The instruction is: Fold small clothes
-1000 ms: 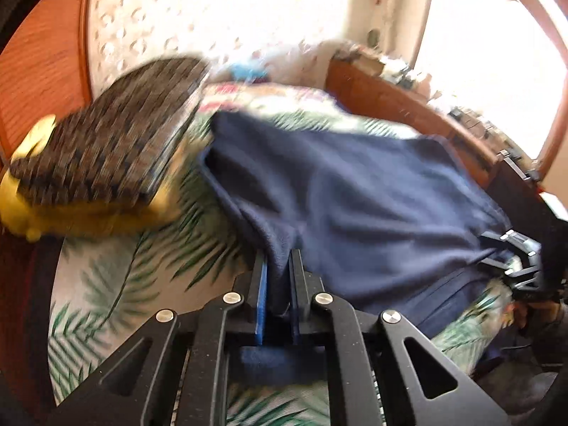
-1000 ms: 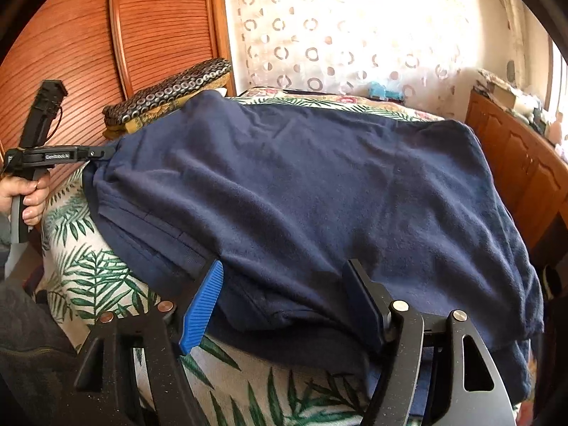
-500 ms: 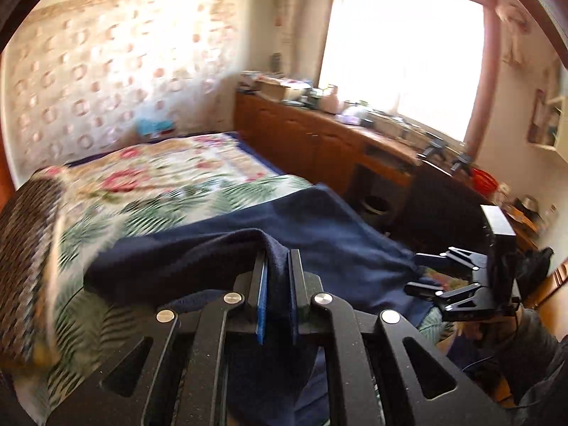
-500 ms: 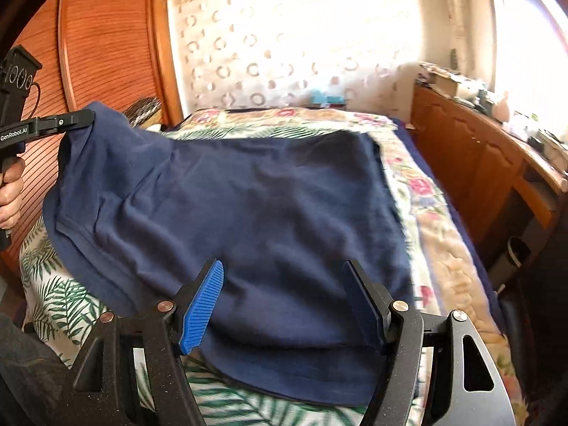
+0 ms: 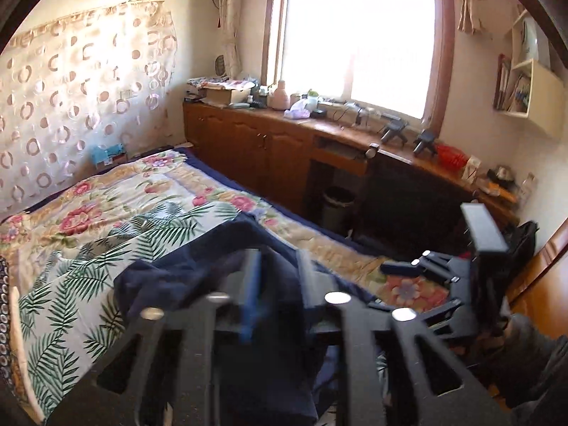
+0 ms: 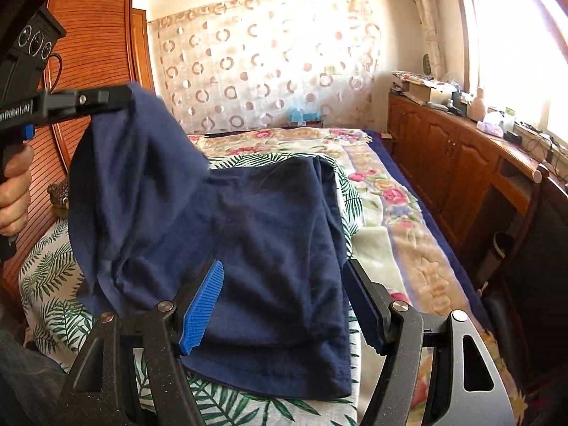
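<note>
We see the navy shirt [image 6: 269, 248] lying half folded on the bed [image 6: 408, 248], one corner lifted high by our left gripper [image 6: 120, 97], whose jaws have just been opening around the cloth. Our right gripper [image 6: 284, 305] hovers wide open over the hem, gripping nothing.

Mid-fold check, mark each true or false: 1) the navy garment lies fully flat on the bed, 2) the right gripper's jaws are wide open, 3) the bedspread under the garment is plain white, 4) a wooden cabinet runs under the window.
1) False. One part of the navy blue fabric garment is lifted up at the left gripper, whose jaws have just been opening with the cloth between them.
2) True. The right gripper is open and hovers over the garment, clamping nothing.
3) False. The bedspread has green palm leaves and pink flowers.
4) True. The brown wooden cabinet runs beneath the window.
</note>
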A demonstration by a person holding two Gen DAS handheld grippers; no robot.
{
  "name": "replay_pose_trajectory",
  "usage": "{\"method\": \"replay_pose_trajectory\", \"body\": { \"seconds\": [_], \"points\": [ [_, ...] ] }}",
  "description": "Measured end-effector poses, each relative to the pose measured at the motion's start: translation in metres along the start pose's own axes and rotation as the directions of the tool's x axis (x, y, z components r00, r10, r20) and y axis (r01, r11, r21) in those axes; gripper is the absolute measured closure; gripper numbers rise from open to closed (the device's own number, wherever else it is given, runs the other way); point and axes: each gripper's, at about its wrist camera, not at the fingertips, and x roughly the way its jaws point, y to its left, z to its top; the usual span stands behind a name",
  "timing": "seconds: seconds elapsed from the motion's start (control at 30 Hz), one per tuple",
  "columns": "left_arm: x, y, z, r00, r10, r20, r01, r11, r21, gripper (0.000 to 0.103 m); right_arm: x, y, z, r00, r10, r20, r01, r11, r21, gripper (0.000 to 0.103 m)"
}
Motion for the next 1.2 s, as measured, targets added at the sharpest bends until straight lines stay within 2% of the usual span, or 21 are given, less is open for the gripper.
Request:
{"method": "replay_pose_trajectory", "body": {
  "seconds": [0.03,0.1,0.17,0.23,0.33,0.5,0.7,0.83,0.93,0.97,1.0,1.07,1.2],
  "points": [
    [0.001,0.003,-0.004,1.0,0.001,-0.004,-0.001,1.0,-0.005,0.058,0.002,0.001,-0.002,1.0,-0.001,-0.003,0.001,1.0,-0.001,0.031],
    [0.004,0.006,-0.011,1.0,0.007,-0.021,-0.007,1.0,-0.012,0.05,0.006,-0.001,-0.002,1.0,0.001,-0.007,-0.001,1.0,0.001,0.031],
    [0.004,0.015,-0.019,0.999,0.038,-0.03,-0.038,0.999,-0.016,0.031,0.008,0.0,0.0,1.0,0.006,-0.01,-0.006,1.0,0.006,0.031],
    [-0.001,0.024,-0.026,0.999,0.046,-0.028,-0.047,0.998,-0.033,0.022,0.013,0.002,0.003,1.0,0.018,-0.013,-0.018,1.0,0.006,0.031],
    [-0.003,0.038,-0.037,0.997,0.064,-0.039,-0.066,0.996,-0.065,0.02,0.022,0.007,0.008,0.999,0.027,-0.026,-0.027,1.0,-0.013,0.031],
    [-0.013,0.06,-0.061,0.987,0.15,-0.049,-0.154,0.984,-0.092,0.02,0.037,0.015,0.016,0.998,0.046,-0.049,-0.048,0.997,-0.054,0.031],
    [-0.018,0.08,-0.089,0.978,0.196,-0.071,-0.204,0.969,-0.139,0.02,0.076,0.013,0.023,0.986,0.08,-0.148,-0.09,0.994,-0.068,0.033],
    [-0.016,0.087,-0.102,0.973,0.213,-0.087,-0.224,0.962,-0.159,0.02,0.091,0.014,0.022,0.974,0.088,-0.207,-0.108,0.99,-0.088,0.047],
    [-0.015,0.089,-0.107,0.974,0.209,-0.09,-0.223,0.959,-0.177,0.02,0.092,0.014,0.024,0.971,0.102,-0.218,-0.125,0.987,-0.097,0.058],
    [-0.015,0.089,-0.109,0.973,0.21,-0.091,-0.223,0.958,-0.18,0.02,0.091,0.013,0.025,0.97,0.109,-0.219,-0.134,0.986,-0.1,0.067],
    [-0.014,0.089,-0.11,0.973,0.213,-0.093,-0.226,0.957,-0.181,0.02,0.09,0.014,0.025,0.969,0.113,-0.218,-0.139,0.985,-0.107,0.071],
    [-0.014,0.089,-0.112,0.972,0.217,-0.094,-0.231,0.956,-0.179,0.02,0.087,0.016,0.026,0.971,0.109,-0.212,-0.138,0.982,-0.13,0.091],
    [-0.014,0.09,-0.114,0.971,0.221,-0.091,-0.235,0.955,-0.182,0.02,0.078,0.022,0.028,0.982,0.083,-0.169,-0.111,0.981,-0.159,0.094]
  ]
}}
